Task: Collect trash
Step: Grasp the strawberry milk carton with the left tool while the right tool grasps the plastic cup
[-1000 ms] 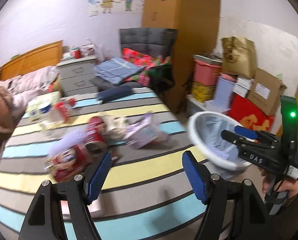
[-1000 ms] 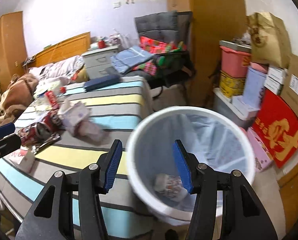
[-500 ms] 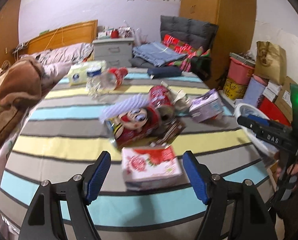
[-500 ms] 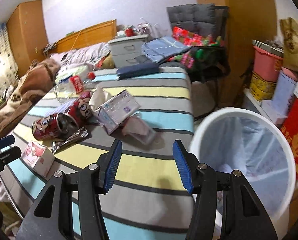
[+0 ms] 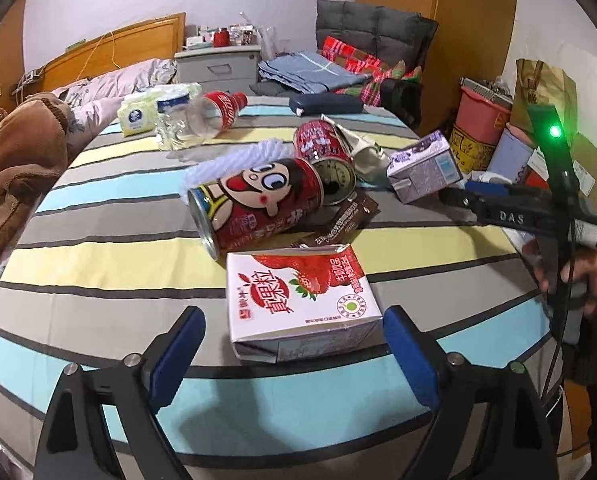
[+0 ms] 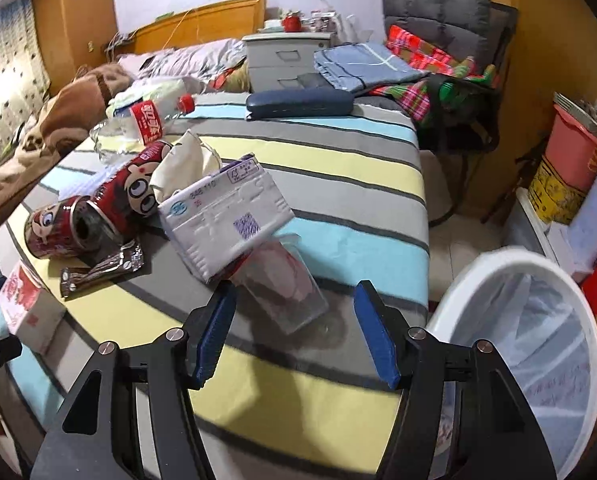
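Trash lies on the striped bed. My left gripper [image 5: 294, 354] is open, its blue pads just short of a strawberry drink carton [image 5: 298, 300] that lies between them. Behind it are two red cans [image 5: 258, 204], a brown wrapper [image 5: 346, 220], a purple-white carton [image 5: 422, 168] and a clear bottle [image 5: 194, 120]. My right gripper [image 6: 296, 332] is open and empty, right in front of a clear plastic cup [image 6: 286, 284] lying under the white carton [image 6: 226, 220]. The white trash bin [image 6: 538, 344] with a clear liner stands at the right, beside the bed.
A brown blanket [image 5: 14, 160] and pillows lie at the bed's left. A dark case [image 6: 298, 102] lies at the far end. A grey nightstand [image 6: 286, 56], a chair with folded clothes [image 6: 418, 56] and stacked boxes [image 5: 498, 128] stand behind and to the right.
Both grippers swung left from the bin toward the bed. The left one closed in on the strawberry carton; the right one moved from above the bin to the plastic cup.
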`<state>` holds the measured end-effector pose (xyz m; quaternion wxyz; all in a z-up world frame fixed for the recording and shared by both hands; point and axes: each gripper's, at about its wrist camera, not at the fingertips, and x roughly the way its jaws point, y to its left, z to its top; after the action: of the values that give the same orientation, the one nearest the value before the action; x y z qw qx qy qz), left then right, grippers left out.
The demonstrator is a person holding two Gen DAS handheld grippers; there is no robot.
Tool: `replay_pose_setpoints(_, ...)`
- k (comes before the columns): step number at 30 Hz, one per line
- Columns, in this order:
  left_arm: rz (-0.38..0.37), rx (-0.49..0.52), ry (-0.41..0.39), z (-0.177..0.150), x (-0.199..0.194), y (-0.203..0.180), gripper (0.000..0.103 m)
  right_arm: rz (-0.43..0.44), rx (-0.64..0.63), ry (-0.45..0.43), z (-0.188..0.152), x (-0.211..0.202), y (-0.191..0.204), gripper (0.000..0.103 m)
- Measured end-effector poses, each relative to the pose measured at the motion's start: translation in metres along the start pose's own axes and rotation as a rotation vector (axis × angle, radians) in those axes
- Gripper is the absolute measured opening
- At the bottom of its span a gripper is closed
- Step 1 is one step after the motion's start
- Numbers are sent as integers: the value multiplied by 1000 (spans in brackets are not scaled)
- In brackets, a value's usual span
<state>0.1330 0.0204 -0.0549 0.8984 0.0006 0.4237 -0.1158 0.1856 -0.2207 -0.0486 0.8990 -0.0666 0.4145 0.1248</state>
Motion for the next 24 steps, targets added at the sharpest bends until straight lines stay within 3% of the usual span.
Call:
replay_pose_setpoints(5, 20, -11, 26, -3, 8, 6, 91, 45, -13, 42, 4, 8, 2, 63)
replay_pose_setpoints(12, 68, -37, 10, -10, -6, 33, 91, 85, -15, 44, -4, 0, 7, 29)
replay_pose_setpoints(21, 159, -122, 16, -29, -22, 78, 91, 144, -80, 65, -16, -14, 34, 29)
replay_pose_setpoints(24, 93, -191, 3, -30, -29, 91, 91, 173, -67, 68, -18, -17, 42, 29)
